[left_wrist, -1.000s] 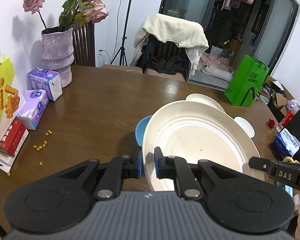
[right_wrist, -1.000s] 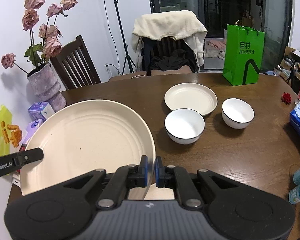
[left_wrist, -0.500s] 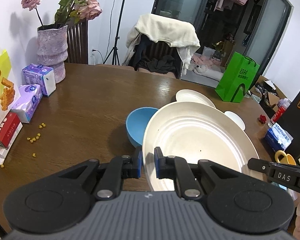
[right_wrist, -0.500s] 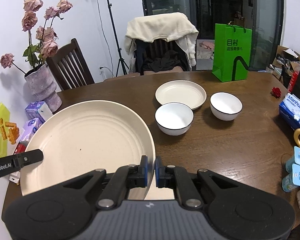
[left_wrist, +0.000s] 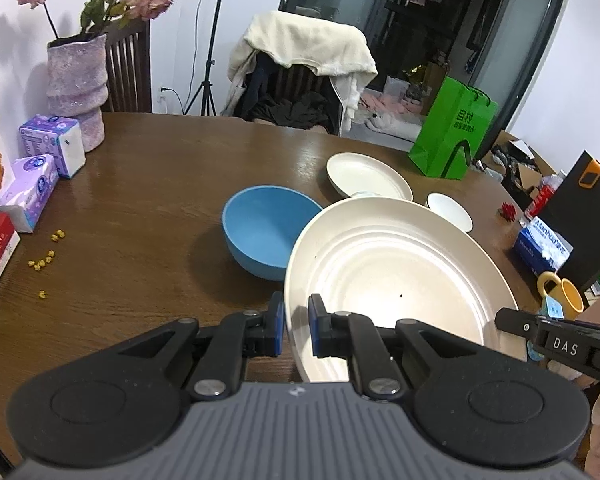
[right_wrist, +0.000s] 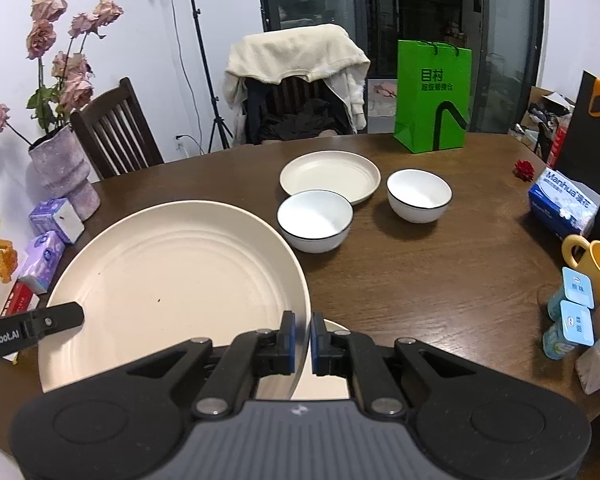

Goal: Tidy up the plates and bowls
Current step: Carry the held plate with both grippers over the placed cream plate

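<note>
1. Left gripper (left_wrist: pixel 296 326) is held level above the wooden table (left_wrist: pixel 148 208), aimed toward the far chair. Its jaws are nearly closed, clamped on the left rim of the large cream plate (left_wrist: pixel 388 276).
2. Right gripper (right_wrist: pixel 302 338) is level too, with its jaws pinched on the same plate's right rim (right_wrist: pixel 172 280). The plate is held off the table between both tools, tilted.
3. In the right view, a pale rim shows just under the plate at 6 o'clock; can't tell what it is.
4. Blue bowl (left_wrist: pixel 266 236) sits on the table at the plate's 10 o'clock in the left view, partly hidden by its rim.
5. Small cream plate (right_wrist: pixel 330 176) lies at 12 o'clock in the right view. One white bowl (right_wrist: pixel 315 220) touches its near edge; the other white bowl (right_wrist: pixel 419 195) sits just to its right.
</note>
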A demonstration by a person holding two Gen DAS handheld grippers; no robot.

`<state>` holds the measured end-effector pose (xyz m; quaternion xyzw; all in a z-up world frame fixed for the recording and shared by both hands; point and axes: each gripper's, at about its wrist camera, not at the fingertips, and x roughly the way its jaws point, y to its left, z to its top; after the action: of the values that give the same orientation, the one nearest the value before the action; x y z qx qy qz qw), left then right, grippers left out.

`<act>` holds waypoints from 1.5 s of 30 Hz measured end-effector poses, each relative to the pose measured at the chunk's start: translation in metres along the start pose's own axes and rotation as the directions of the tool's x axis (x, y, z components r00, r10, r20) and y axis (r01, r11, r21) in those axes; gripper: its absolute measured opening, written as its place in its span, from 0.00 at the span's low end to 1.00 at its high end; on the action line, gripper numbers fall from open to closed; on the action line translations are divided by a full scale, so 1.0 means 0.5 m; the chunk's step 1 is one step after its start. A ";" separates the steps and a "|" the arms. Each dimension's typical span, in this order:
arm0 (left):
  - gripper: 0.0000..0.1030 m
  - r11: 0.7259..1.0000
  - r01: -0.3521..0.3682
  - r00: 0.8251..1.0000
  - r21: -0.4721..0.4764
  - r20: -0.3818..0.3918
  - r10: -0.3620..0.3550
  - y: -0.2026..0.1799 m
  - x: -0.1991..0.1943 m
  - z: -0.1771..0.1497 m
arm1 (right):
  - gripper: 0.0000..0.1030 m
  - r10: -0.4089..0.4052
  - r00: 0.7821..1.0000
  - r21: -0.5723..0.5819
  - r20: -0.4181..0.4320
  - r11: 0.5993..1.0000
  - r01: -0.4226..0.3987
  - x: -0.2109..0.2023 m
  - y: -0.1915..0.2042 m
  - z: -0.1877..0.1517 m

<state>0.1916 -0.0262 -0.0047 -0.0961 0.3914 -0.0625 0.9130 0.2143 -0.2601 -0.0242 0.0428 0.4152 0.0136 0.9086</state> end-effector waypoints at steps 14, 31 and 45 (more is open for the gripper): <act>0.12 0.998 0.045 0.998 0.047 -0.054 -0.042 -0.026 0.048 -0.024 | 0.07 -0.036 0.999 0.052 -0.019 0.998 0.037 0.017 -0.051 -0.051; 0.12 0.988 0.092 0.988 0.120 -0.136 -0.076 -0.050 0.136 -0.023 | 0.07 -0.081 0.995 0.108 -0.057 0.990 0.087 0.076 -0.090 -0.081; 0.12 0.976 0.133 0.977 0.174 -0.191 -0.099 -0.071 0.197 -0.025 | 0.07 -0.110 0.990 0.149 -0.093 0.981 0.123 0.116 -0.128 -0.102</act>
<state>0.2488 -0.0812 -0.0746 -0.0274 0.4590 -0.1608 0.8734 0.2130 -0.3171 -0.1067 0.0879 0.4547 -0.0698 0.8836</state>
